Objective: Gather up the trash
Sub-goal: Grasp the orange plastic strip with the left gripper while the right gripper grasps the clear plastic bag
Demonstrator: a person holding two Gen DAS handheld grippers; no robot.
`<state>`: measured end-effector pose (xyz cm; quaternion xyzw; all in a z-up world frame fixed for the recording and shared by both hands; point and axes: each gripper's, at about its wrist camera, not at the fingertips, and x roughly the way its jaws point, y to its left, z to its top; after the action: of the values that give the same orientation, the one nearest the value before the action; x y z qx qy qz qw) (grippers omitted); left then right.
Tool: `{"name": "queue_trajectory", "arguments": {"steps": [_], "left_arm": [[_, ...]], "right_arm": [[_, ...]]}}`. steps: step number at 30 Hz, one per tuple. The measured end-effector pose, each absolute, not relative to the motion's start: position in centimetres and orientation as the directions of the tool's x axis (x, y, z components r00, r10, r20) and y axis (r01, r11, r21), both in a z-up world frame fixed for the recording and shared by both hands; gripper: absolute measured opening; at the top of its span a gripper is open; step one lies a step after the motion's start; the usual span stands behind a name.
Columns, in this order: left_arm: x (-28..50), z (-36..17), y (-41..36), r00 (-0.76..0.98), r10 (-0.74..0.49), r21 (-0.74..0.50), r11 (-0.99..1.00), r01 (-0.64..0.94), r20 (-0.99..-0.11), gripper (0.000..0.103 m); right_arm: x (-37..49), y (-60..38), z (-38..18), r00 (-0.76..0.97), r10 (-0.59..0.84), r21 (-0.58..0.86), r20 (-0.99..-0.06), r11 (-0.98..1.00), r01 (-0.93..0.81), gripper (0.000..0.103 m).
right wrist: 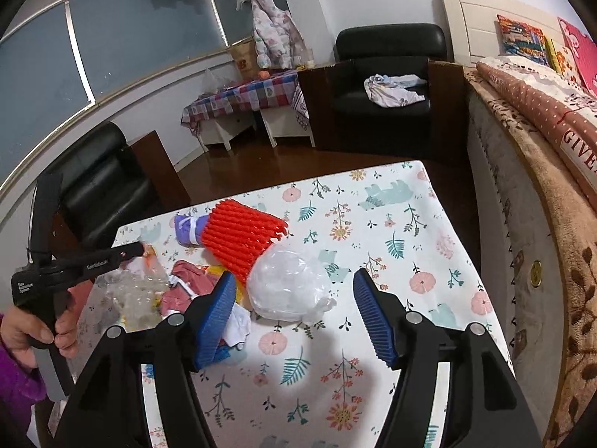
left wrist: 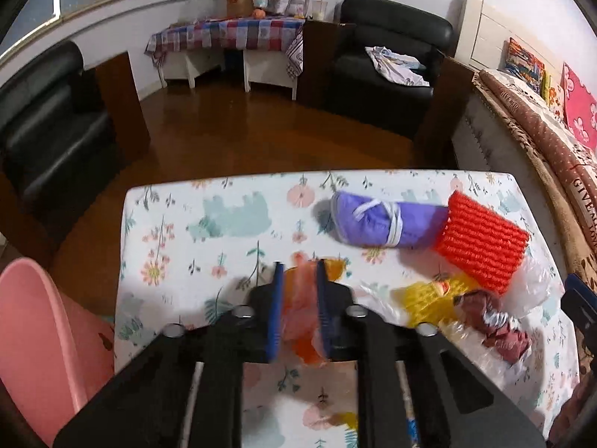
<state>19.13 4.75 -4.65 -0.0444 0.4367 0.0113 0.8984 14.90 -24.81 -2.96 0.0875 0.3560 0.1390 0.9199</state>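
Note:
Trash lies on a floral-cloth table. My left gripper is shut on a translucent orange plastic wrapper that fills the narrow gap between its blue pads. To its right lie a purple rolled pouch, a red foam net, a yellow net and a maroon wrapper. My right gripper is open, its fingers spread either side of a crumpled clear plastic bag without touching it. In the right wrist view the left gripper reaches into the pile, held by a hand.
A pink bin stands off the table's left edge. A bed with a brown blanket runs along the right side. Black armchairs and a low checked table stand across the wooden floor.

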Motion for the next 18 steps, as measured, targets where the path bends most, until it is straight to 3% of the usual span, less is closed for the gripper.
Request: {"name": "queue_trajectory", "arguments": {"steps": [16,17,18], "left_arm": [[11.4,-2.0,6.1,0.688,-0.060,-0.133,0.990,-0.054,-0.723,0.006],[11.1,-1.7,6.0,0.692,-0.061,-0.138,0.989,-0.056,-0.719,0.006],[10.8,-1.5,6.2,0.696,-0.062,-0.144,0.988,-0.060,-0.715,0.006]], "right_arm": [[17.3,-24.6,-5.8,0.648,0.320,0.272,-0.692,0.946,-0.177,0.065],[17.4,-24.3,-5.9,0.641,0.330,0.279,-0.693,0.942,-0.184,0.063],[17.5,-24.2,-5.9,0.636,0.334,0.280,-0.696,0.941,-0.188,0.056]]}}
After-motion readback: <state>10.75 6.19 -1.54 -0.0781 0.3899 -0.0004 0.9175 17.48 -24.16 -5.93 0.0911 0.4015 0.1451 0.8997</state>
